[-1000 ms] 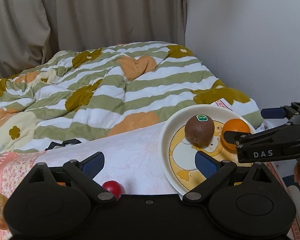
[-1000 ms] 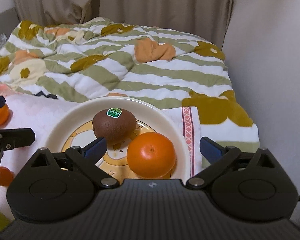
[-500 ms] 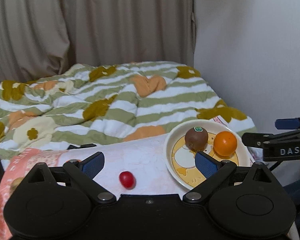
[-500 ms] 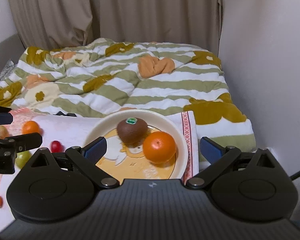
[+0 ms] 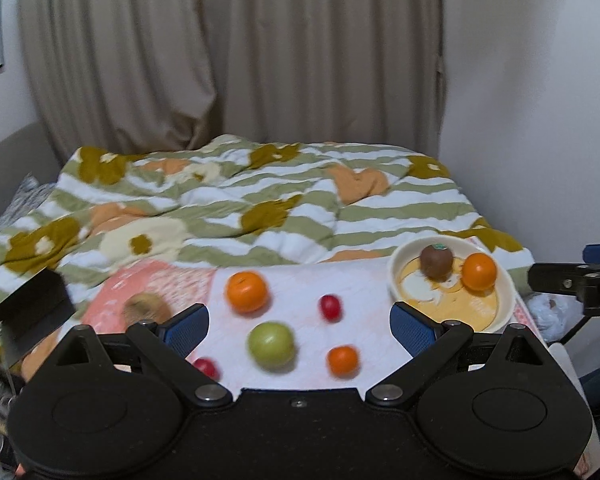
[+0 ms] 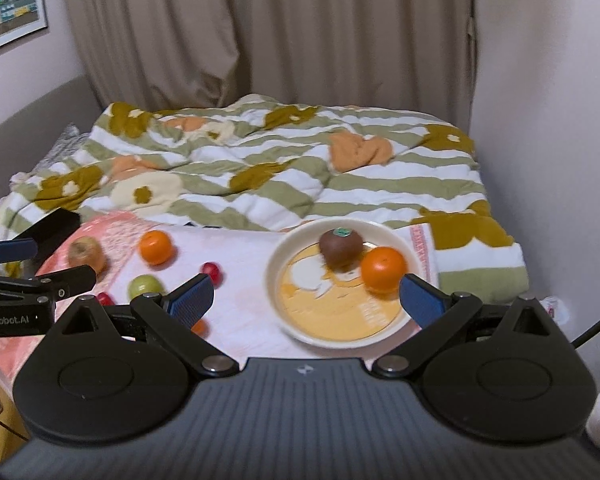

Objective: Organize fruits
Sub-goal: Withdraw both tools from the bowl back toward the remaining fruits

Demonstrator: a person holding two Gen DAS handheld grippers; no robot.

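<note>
Greens, oranges and reds on a pale cloth

The quilt (image 6: 292, 172) carries green-and-white stripes with mustard and peach flowers; the plate (image 6: 342, 312) is cream with a yellow centre, holding a brown kiwi (image 6: 340, 246) and an orange (image 6: 383, 269); beige curtains (image 6: 268, 32) behind.

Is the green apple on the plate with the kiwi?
No, the green apple lies on the white cloth left of the plate, which holds only the kiwi and one orange.
</note>
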